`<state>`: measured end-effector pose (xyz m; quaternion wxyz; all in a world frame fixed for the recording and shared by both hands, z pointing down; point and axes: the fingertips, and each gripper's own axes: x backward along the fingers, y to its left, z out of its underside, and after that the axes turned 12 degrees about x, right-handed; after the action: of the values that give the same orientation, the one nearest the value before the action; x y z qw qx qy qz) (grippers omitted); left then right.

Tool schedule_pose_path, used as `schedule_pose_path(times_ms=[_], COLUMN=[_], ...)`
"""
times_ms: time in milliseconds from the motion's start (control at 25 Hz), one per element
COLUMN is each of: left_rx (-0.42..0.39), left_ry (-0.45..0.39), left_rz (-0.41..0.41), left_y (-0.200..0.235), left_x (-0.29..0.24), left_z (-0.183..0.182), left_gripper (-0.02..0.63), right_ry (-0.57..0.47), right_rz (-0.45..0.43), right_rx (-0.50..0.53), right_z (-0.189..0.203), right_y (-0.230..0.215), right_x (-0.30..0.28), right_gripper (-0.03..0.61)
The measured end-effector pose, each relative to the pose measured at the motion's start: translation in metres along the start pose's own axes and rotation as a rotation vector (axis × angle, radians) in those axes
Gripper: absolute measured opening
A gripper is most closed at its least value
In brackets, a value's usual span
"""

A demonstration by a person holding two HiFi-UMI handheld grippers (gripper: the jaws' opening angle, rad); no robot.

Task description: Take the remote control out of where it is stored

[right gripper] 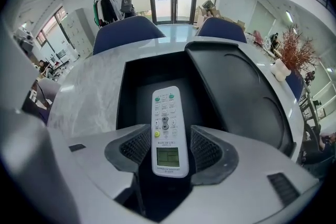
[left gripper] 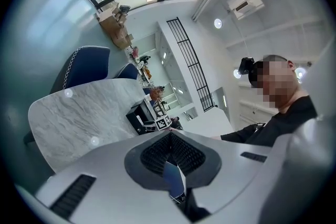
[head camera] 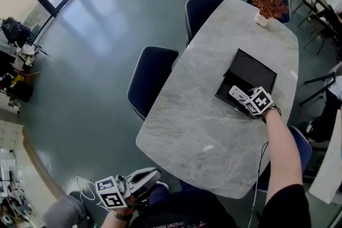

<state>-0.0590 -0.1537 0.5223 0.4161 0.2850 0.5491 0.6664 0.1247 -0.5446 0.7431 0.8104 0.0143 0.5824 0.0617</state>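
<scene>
Jaws on my right gripper clamp only the near end of the remote; it may pivot and drop into the box.

Looking down on grey marble table. Seeing open black box on its right half, with right gripper at the box's near edge and white remote at its tip. Seeing left gripper low, off the table's near edge. Also noting red-leaved plant at far end, two dark blue chairs along left side.
</scene>
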Motion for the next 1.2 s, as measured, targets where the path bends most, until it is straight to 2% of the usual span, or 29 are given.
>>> schedule_pose_path(times_ms=[280,480,1200], left_rx=[0.012,0.018,0.019], left_ry=[-0.01,-0.017,-0.02], left_rz=[-0.006,-0.011,-0.016], left_y=[0.005,0.004,0.007], left_x=[0.0,0.001,0.001], left_z=[0.004,0.005,0.008], left_gripper=[0.008,0.008,0.008], right_ry=[0.019,0.046,0.053], right_rz=[-0.032,-0.025,-0.035], right_rx=[0.038,0.066,0.05], right_z=[-0.003,-0.005,-0.005], right_y=[0.004,0.0,0.002], right_x=[-0.007,-0.011,-0.023], right_gripper=[0.224,0.224,0.225])
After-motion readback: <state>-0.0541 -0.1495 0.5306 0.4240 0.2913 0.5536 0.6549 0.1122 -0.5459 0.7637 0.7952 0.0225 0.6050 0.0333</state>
